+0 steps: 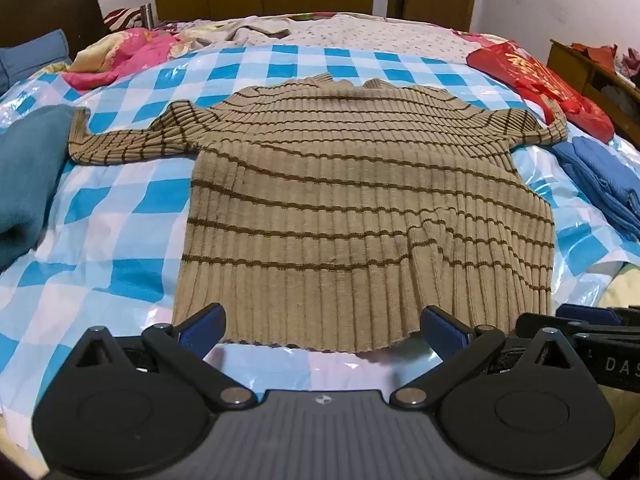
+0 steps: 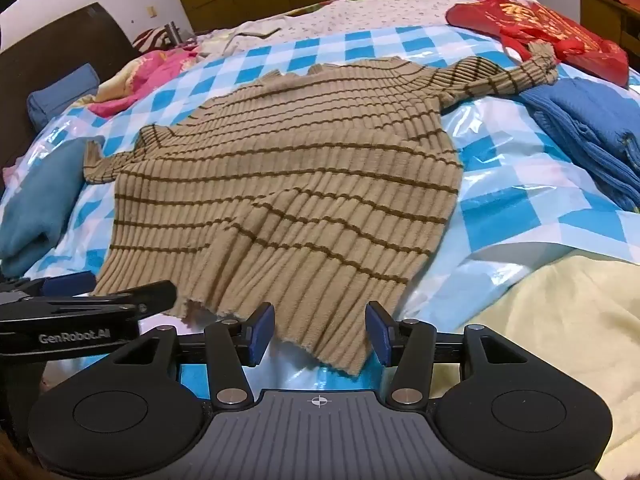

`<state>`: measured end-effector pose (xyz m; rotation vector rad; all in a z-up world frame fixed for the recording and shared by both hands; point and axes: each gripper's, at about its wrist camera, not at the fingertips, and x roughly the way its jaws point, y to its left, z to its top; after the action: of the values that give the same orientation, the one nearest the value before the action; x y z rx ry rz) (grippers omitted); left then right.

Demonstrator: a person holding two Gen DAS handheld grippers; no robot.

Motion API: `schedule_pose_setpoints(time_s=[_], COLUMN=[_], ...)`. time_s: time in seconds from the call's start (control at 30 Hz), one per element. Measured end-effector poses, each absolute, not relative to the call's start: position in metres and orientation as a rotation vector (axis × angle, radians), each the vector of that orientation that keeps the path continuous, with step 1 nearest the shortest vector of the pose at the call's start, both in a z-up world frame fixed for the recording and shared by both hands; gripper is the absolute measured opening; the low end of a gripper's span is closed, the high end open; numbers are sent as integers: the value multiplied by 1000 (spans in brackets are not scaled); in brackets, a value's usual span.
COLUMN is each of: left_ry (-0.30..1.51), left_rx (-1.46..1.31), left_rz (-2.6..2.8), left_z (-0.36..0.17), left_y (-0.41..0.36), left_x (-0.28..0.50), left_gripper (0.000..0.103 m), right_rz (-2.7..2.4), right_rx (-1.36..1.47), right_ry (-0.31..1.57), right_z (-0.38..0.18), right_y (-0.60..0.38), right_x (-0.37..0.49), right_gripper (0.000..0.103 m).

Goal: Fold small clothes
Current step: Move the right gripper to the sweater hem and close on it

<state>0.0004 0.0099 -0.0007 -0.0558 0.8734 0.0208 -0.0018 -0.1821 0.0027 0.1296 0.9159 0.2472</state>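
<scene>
A tan ribbed sweater with thin brown stripes (image 1: 352, 208) lies spread flat on a blue-and-white checked plastic sheet (image 1: 120, 216), collar far, hem near, sleeves out to both sides. It also shows in the right wrist view (image 2: 288, 200). My left gripper (image 1: 322, 330) is open, its blue pads either side of the hem's middle. My right gripper (image 2: 320, 332) is open around the hem's right corner, which lies between the pads. The left gripper's black body (image 2: 80, 312) shows at the left of the right wrist view.
A teal folded cloth (image 1: 28, 168) lies left of the sweater, blue folded clothes (image 1: 600, 180) to the right, a red bag (image 1: 540, 80) at far right. A pink quilt (image 1: 124, 56) and dark headboard (image 1: 48, 12) are at far left. A pale yellow blanket (image 2: 560, 320) lies near right.
</scene>
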Motion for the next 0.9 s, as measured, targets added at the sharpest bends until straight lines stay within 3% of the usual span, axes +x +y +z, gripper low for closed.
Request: schedule_pose_setpoints(time_s=[0.43,0.9], left_ry=[857,850], left_rx=[-188,-136], left_rz=[31,8], left_z=[-2,-4], left_y=[32,27], left_x=[2,7], left_gripper=[103,103], right_rz=[216,217], right_rx=[228,261], right_ry=[983,1013], right_z=[-8,-16], right_y=[-205,-209], right_x=[10,22], right_gripper=[50,50])
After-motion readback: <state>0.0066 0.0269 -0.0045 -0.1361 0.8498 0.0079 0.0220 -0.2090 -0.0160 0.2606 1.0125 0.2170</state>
